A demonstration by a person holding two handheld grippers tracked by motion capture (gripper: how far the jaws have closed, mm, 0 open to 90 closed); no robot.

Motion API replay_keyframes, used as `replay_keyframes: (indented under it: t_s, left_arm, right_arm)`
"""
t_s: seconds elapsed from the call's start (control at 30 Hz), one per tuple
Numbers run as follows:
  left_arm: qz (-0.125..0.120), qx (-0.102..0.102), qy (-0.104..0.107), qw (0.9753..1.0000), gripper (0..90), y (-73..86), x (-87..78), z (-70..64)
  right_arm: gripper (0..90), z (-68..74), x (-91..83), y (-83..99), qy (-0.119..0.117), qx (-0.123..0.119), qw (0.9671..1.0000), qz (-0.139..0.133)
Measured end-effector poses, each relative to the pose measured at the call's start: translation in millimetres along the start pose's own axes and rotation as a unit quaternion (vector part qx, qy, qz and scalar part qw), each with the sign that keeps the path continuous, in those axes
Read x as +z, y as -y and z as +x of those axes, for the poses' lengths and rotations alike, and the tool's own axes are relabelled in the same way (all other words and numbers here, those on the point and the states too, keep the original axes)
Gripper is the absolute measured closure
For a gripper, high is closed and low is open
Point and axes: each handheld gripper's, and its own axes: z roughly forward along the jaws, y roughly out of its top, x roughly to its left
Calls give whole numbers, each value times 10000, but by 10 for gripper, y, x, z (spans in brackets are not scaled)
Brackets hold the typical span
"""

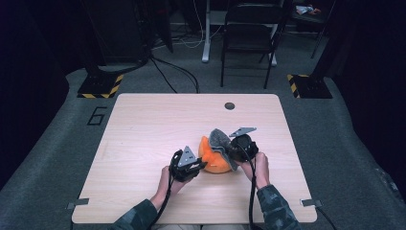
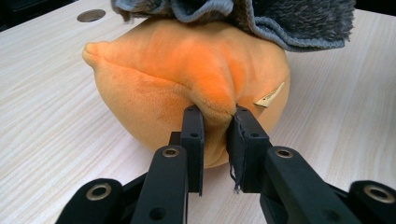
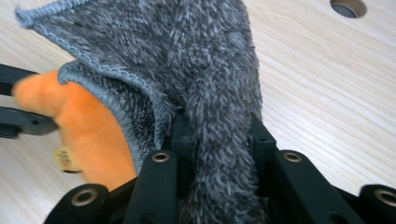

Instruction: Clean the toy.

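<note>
An orange plush toy [image 1: 213, 159] lies near the middle front of the wooden table [image 1: 143, 124], with a fuzzy grey cloth [image 1: 221, 140] draped over its far side. My left gripper [image 1: 197, 166] is shut on a pinched seam of the orange plush toy [image 2: 187, 74]; the pinch [image 2: 215, 122] sits between the black jaws. My right gripper [image 1: 235, 147] is shut on a fold of the grey cloth [image 3: 205, 84], which bulges between its jaws [image 3: 219, 140]. The orange toy [image 3: 88, 126] shows under the cloth's stitched edge, with a small tag [image 2: 269, 96] on its side.
A round cable hole [image 1: 230, 106] sits at the table's far edge. Beyond the table stand a black folding chair [image 1: 249, 33], a desk leg and two floor bases with yellow-black stripes [image 1: 100, 86]. A "6" is marked on the carpet at left [image 1: 97, 115].
</note>
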Motion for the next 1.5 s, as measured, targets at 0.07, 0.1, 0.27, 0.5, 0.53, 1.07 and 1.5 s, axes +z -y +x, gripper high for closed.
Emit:
replay_keyframes:
  t_s: [0.07,0.1,0.27,0.5,0.53,1.07,1.5]
  left_arm:
    - [-2,-2,4,10000,768,0,1,2]
    - [-4,-6,7,10000,768,1,1,3]
    - [-1,3,5,10000,769,1,1,2]
    - [-21,14,5,10000,769,0,3,-3]
    - [-26,12,4,10000,769,0,3,-6]
    - [-3,7,-13,10000,769,7,-10,20]
    - [-13,3,-13,10000,768,8,-8,19]
  right_arm:
    - [709,-35,13,19,29,120,9999,43]
    - [709,-59,18,26,28,79,10000,50]
    - [709,-161,59,83,112,246,9995,179]
    - [708,-292,150,175,249,419,9980,398]
    - [708,-318,160,188,217,501,9977,404]
    - [717,-442,23,169,587,530,9963,344]
    - [716,56,-259,-122,-194,25,9996,-179]
